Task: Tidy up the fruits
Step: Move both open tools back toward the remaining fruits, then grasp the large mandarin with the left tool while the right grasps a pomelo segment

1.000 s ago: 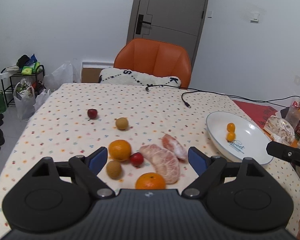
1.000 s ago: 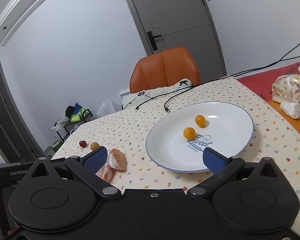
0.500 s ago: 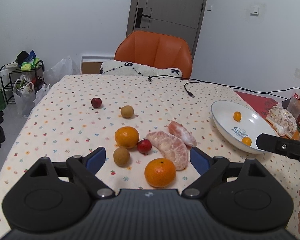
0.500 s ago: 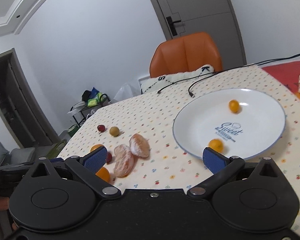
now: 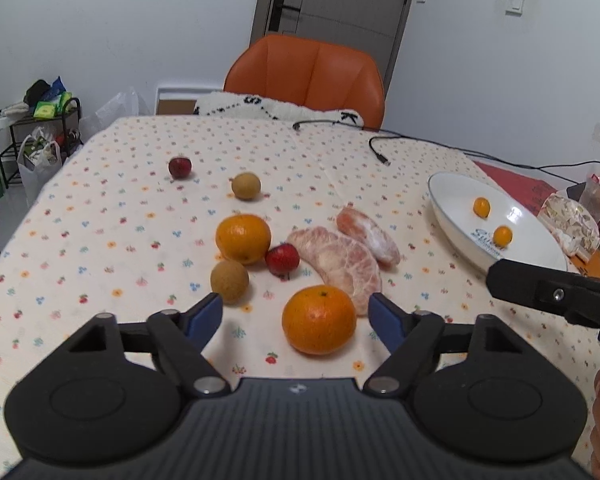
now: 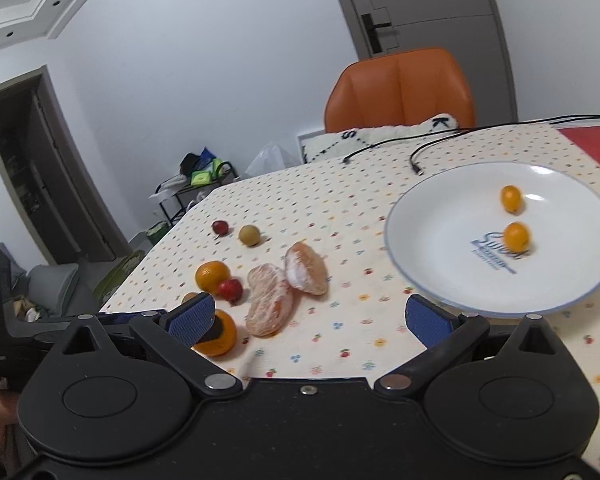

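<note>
Round glossy oranges, pithy peeled segments, smooth white plate

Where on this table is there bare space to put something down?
The cloth left of the near orange and far orange is bare, as is the strip between the peeled segments and the plate. The fruit cluster mid-table is crowded. The plate holds only two kumquats.

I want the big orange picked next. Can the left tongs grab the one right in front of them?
Probably yes. The left tongs are open, and the near orange sits between their tips with nothing blocking it.
</note>
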A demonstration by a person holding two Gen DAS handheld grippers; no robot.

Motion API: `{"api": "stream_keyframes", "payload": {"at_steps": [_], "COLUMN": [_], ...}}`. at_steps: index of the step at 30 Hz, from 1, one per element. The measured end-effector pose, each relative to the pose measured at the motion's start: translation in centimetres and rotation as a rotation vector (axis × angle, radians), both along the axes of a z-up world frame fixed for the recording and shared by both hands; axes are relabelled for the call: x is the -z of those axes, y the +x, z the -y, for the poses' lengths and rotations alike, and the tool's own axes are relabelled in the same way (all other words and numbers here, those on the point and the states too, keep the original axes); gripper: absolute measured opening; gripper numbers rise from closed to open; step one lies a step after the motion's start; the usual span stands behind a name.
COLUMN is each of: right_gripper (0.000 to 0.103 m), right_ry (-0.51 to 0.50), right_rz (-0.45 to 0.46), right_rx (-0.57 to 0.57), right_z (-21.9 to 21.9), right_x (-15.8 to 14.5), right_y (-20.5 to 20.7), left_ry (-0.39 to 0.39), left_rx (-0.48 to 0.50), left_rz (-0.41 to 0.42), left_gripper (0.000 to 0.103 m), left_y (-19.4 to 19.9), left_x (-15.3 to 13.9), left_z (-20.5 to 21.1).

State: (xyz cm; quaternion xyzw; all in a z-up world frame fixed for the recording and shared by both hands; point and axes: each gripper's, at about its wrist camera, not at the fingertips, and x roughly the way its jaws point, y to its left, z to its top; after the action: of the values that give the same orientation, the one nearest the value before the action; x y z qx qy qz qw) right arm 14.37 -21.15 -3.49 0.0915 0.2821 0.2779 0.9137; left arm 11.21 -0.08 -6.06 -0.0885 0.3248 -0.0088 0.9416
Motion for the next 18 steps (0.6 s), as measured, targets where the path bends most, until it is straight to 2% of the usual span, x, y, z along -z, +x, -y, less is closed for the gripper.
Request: {"api": "stream_keyframes", "payload": {"at_steps": [6, 8, 10, 14, 18], "right_gripper": [0.096, 0.095, 0.091, 0.087, 0.083], "right_ry": [-0.005, -0.005, -0.005, -0.006, -0.014], "right_rz": [-0.028, -0.036, -0.042, -0.058, -0.069], "right_rx": [-0.036, -0.041, -0.045, -0.05, -0.063], "right_z": [-1.5, -1.8, -2.1, -2.8, -3.8], "right_x": [0.8, 1.0, 1.2, 1.5, 1.8], "right_y": [0.7, 1.0, 1.2, 1.7, 2.1], "left_ry": [-0.054, -0.067, -0.088, -0.086, -0.088], "left_rx": [0.028, 0.049, 0.072, 0.068, 0.019], "left_rz": [-0.015, -0.015, -0.016, -0.016, -0.005], "left_gripper": [0.061, 0.048, 0.041, 0.04, 0.04], "left_y": [0.6, 0.7, 0.7, 0.4, 0.0], "left_x": [0.8, 0.9, 0.9, 0.4, 0.2], "left_z": [-0.4, -0.4, -0.4, -0.9, -2.4]}}
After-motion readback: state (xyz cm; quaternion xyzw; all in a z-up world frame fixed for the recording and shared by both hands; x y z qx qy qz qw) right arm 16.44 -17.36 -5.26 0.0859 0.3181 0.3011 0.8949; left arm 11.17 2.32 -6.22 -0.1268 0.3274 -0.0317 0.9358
